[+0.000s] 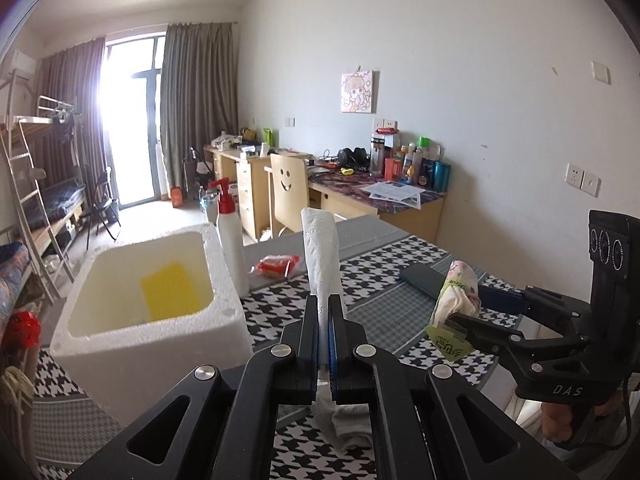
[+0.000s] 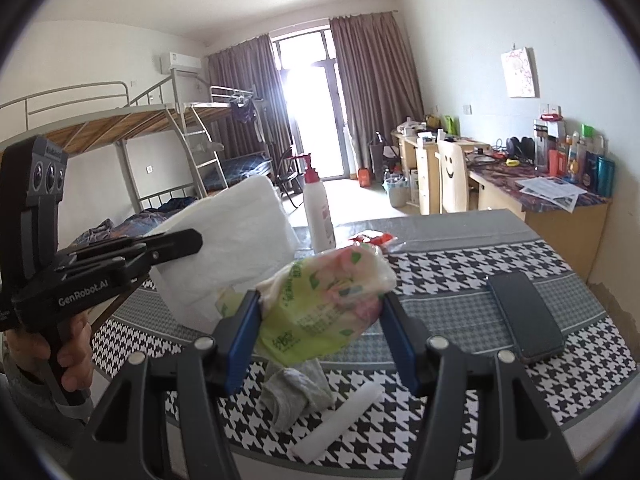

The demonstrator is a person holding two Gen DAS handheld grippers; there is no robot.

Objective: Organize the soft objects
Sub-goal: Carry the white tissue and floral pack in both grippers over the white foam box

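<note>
My left gripper point(image 1: 323, 305) is shut on a white paper towel point(image 1: 320, 252) that sticks up between its jaws. In the right wrist view, the left gripper point(image 2: 194, 242) holds the broad towel point(image 2: 236, 236) above the table. My right gripper point(image 2: 320, 306) is shut on a soft green and pink tissue pack point(image 2: 324, 300), lifted off the cloth. From the left, the right gripper point(image 1: 454, 320) and tissue pack point(image 1: 458, 294) appear at right. A white foam box point(image 1: 120, 344) with a yellow sponge point(image 1: 170, 290) inside stands left. A grey sock point(image 2: 296, 392) lies crumpled below.
A white pump bottle point(image 1: 230, 248) stands by the box. A red packet point(image 1: 276, 266) and a black phone point(image 2: 524, 316) lie on the houndstooth table cloth point(image 2: 460, 264). A white foam strip point(image 2: 340, 420) lies near the sock. Desks, a chair and bunk beds are beyond.
</note>
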